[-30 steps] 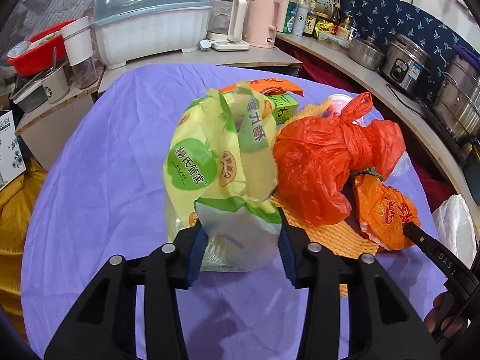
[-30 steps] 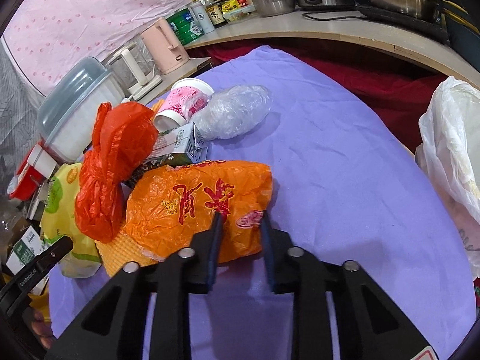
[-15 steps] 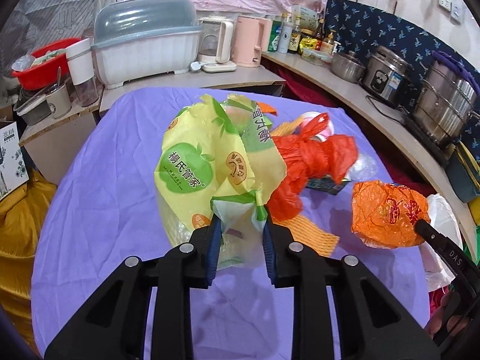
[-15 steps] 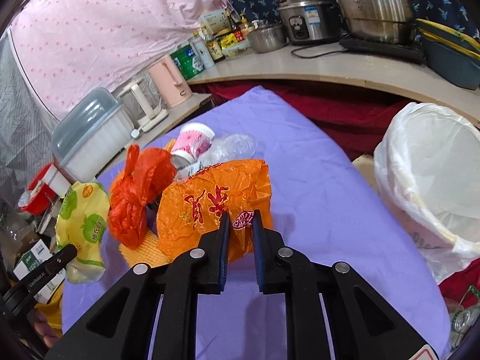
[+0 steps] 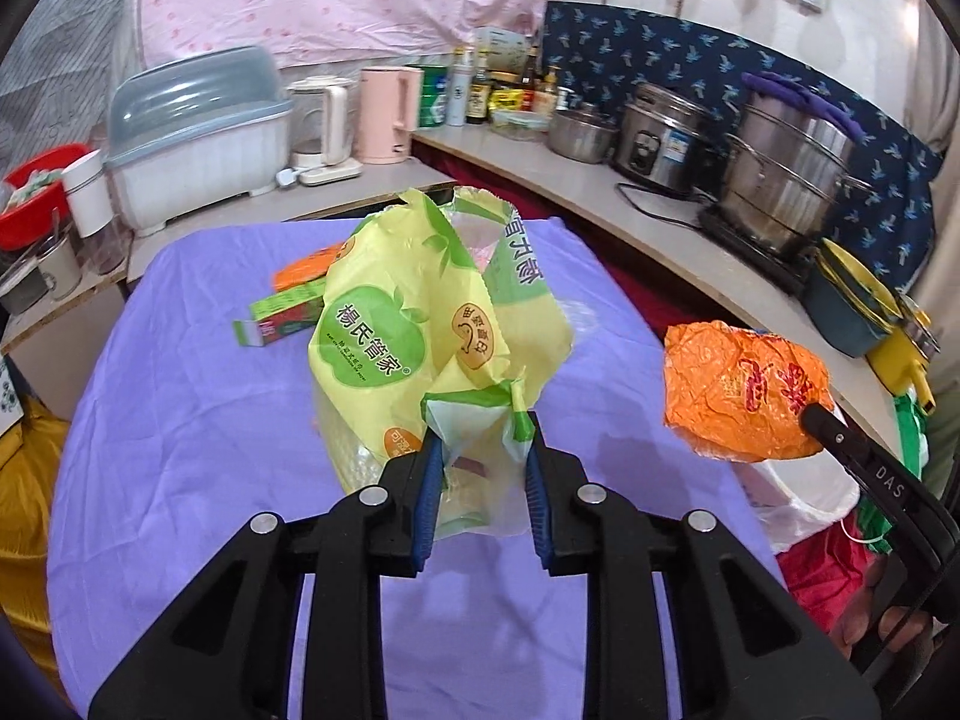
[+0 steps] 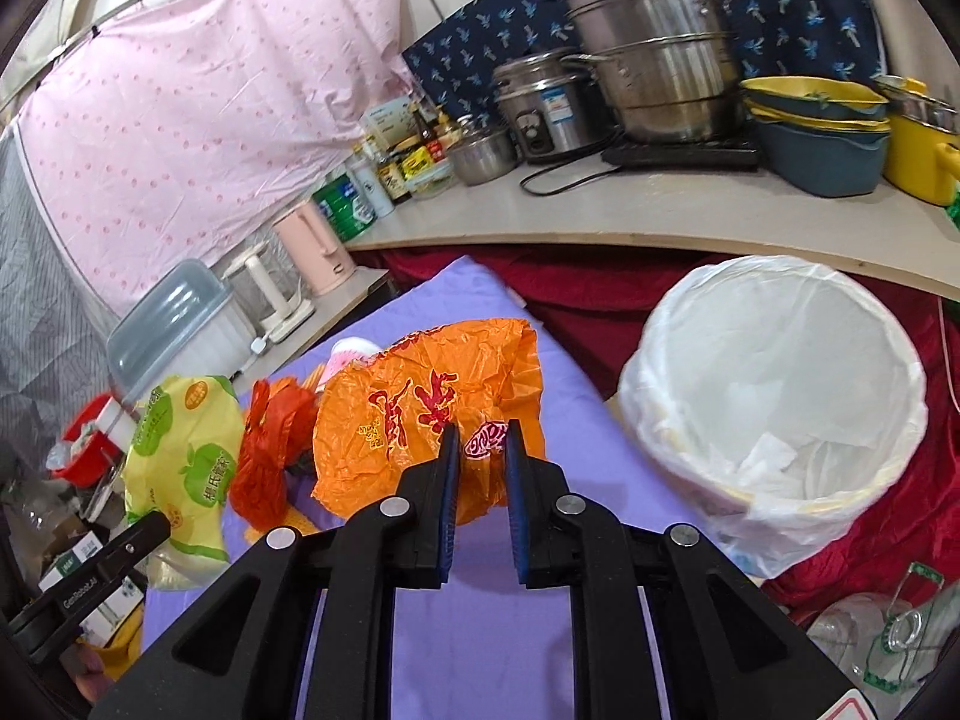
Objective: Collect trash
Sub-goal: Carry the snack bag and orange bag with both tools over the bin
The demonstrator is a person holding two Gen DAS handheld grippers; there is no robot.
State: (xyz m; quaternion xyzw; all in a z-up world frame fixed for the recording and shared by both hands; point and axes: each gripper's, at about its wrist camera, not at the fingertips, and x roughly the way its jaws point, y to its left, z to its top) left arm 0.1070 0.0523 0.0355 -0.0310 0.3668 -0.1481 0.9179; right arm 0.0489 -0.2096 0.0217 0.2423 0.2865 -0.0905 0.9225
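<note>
1. The snack bag (image 5: 414,330) hangs pinched in the left gripper (image 5: 480,456), above the table (image 5: 180,420).
2. At the snack bag's 3 o'clock, the crumpled bag (image 5: 738,390) sits clamped in the right gripper (image 6: 482,456).
3. At 10 o'clock from the snack bag, a small carton (image 5: 282,318) lies on the table.
4. The lined bin (image 6: 774,396) stands off the table's edge, at 3 o'clock of the crumpled bag in the right wrist view.
5. The counter (image 6: 660,210) runs behind the lined bin, at 12 o'clock.

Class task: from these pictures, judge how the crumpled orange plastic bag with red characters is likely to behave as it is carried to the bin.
The crumpled orange plastic bag with red characters probably flops: it sags around the right tool, which pinches only a fold. It looks light, holding its puffed shape. The thin film may slip, so a drop short of the white-lined bin seems possible.
</note>
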